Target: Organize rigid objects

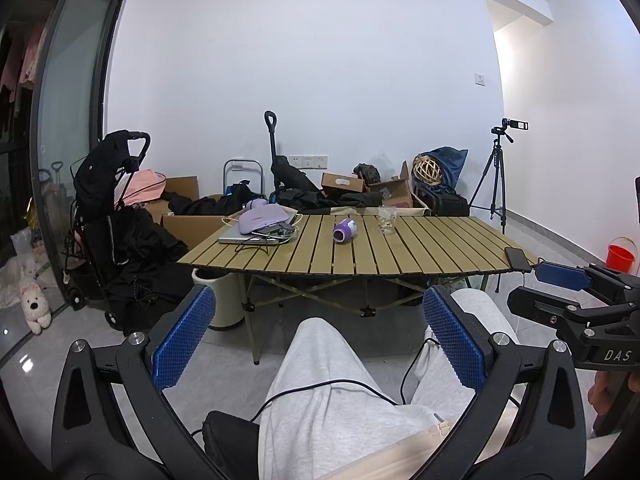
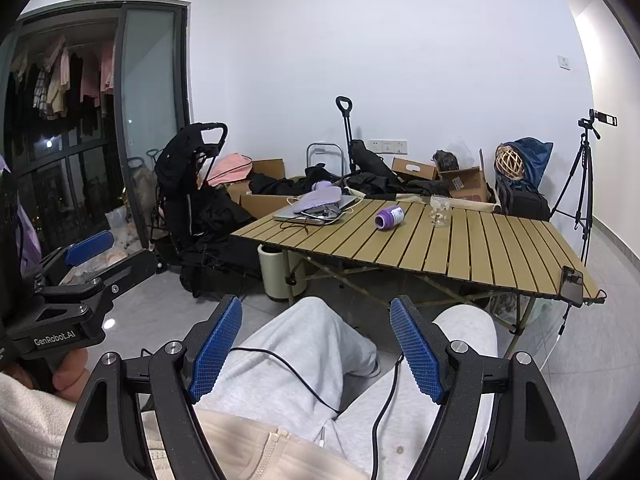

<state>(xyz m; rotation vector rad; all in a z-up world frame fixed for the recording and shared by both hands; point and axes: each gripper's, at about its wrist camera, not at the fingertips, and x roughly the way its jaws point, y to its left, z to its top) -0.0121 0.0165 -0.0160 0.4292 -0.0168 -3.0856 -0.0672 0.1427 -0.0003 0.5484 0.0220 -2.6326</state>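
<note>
A purple cup (image 1: 344, 231) lies on its side on the slatted wooden table (image 1: 420, 256), also in the right wrist view (image 2: 389, 217). A clear glass (image 1: 387, 219) stands upright right of it, also in the right wrist view (image 2: 439, 211). My left gripper (image 1: 320, 336) is open and empty, held over my lap well short of the table. My right gripper (image 2: 316, 346) is open and empty, also over my lap. The right gripper shows at the right edge of the left wrist view (image 1: 560, 280).
A laptop (image 1: 250, 236) with a lilac pouch (image 1: 266, 218) and cables sits at the table's far left. A phone (image 1: 518, 258) lies at the near right corner. A stroller (image 1: 108, 216), boxes, bags, a tripod (image 1: 496, 176) and a red bucket (image 1: 620, 256) surround the table.
</note>
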